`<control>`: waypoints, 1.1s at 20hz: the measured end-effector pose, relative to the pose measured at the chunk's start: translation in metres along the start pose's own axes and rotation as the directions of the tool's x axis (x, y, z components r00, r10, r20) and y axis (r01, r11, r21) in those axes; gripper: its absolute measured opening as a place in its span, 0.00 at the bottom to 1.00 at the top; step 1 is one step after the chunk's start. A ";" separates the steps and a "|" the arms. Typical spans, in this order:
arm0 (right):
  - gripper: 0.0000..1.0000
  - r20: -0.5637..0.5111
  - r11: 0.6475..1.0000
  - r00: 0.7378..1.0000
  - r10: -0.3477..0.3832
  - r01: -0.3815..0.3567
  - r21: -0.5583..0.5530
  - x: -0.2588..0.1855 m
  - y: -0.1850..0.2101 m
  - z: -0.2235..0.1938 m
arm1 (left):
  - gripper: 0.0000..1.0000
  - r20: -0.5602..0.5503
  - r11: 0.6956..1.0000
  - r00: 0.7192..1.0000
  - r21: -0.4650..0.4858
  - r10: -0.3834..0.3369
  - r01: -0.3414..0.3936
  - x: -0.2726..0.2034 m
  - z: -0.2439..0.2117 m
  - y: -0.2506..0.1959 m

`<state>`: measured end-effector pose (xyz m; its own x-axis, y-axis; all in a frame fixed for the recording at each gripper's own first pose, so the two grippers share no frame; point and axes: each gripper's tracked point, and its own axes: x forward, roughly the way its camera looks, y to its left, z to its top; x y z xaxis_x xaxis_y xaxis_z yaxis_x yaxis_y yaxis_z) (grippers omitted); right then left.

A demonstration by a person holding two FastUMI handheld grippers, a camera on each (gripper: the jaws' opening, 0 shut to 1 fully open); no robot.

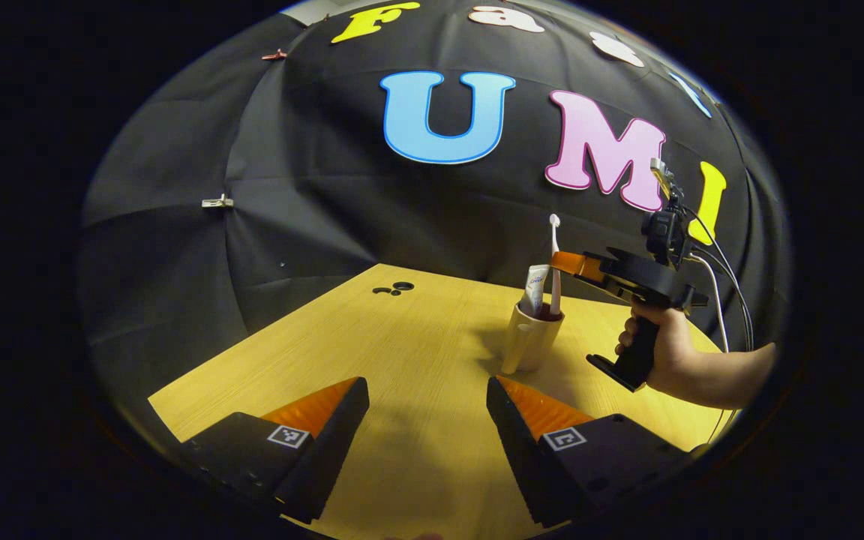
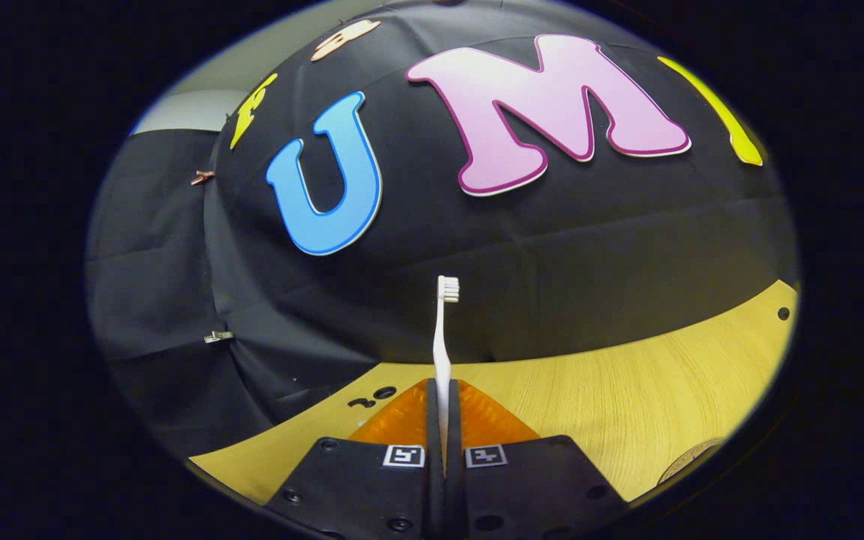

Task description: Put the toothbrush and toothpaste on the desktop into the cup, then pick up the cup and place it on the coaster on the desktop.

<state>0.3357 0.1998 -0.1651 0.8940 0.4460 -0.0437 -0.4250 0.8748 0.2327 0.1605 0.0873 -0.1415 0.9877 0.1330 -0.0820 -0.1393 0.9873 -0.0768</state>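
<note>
In the left gripper view a cream cup [image 1: 528, 343] stands on the wooden desktop [image 1: 402, 352] with a white toothpaste tube [image 1: 535, 289] upright inside it. A white toothbrush [image 1: 554, 238] stands head-up, its lower end down in the cup beside the tube. My right gripper [image 1: 558, 264], held by a hand [image 1: 664, 349], is just above the cup's rim and shut on the handle. In the right gripper view the toothbrush [image 2: 442, 337] rises from between the closed fingers of the right gripper [image 2: 443, 390]. My left gripper [image 1: 427, 386] stands open, low and left of the cup, holding nothing.
A pale round coaster [image 2: 691, 457] peeks in at the lower right edge of the right gripper view. Small dark holes [image 1: 394, 288] mark the desktop's far corner. The black cloth wall stands close behind the cup. Bare wood lies between my left gripper and the cup.
</note>
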 end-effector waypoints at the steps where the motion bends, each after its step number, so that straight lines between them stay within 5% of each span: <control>1: 0.05 0.002 1.000 1.000 -0.003 0.003 -0.004 -0.001 -0.001 -0.004 | 0.97 -0.002 1.000 1.000 -0.003 0.006 -0.006 0.001 -0.004 0.003; 7: 0.10 0.032 0.998 0.997 -0.064 0.064 -0.008 -0.013 -0.015 -0.020 | 0.97 -0.030 1.000 0.999 0.007 0.011 -0.010 0.008 -0.025 0.004; 8: 0.16 0.039 0.997 0.996 -0.074 0.075 -0.008 -0.015 -0.017 -0.020 | 0.97 -0.032 1.000 0.999 0.012 0.006 -0.006 0.009 -0.026 0.001; 9: 0.34 0.046 0.996 0.995 -0.083 0.084 -0.019 -0.019 -0.020 -0.020 | 0.97 -0.034 1.000 0.999 0.015 0.003 -0.002 0.011 -0.026 -0.001; 10: 0.22 0.046 0.995 0.995 -0.088 0.090 -0.037 -0.025 -0.022 -0.020 | 0.97 -0.035 1.000 0.999 0.016 -0.003 0.004 0.014 -0.026 -0.006; 11: 0.70 0.043 0.995 0.995 -0.087 0.089 -0.050 -0.032 -0.025 -0.019 | 0.97 -0.034 1.000 0.999 0.017 -0.015 0.016 0.017 -0.024 -0.012; 13: 0.75 0.027 0.992 0.993 -0.111 0.112 -0.060 -0.045 -0.042 -0.019 | 0.97 -0.035 0.998 0.998 0.027 -0.052 0.053 0.024 -0.017 -0.025; 14: 0.98 0.019 0.990 0.992 -0.128 0.129 -0.061 -0.055 -0.053 -0.014 | 0.97 -0.034 0.997 0.997 0.040 -0.072 0.073 0.028 -0.012 -0.032; 22: 0.98 -0.005 0.930 0.934 -0.357 0.355 -0.095 -0.128 -0.177 0.014 | 0.97 -0.088 0.950 0.956 0.118 -0.279 0.289 0.076 0.023 -0.095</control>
<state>0.2984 -0.0145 -0.1874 0.9861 0.1050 -0.1289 -0.0913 0.9899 0.1086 0.2506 0.0055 -0.1176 0.9770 -0.1564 -0.1447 0.1610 0.9867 0.0207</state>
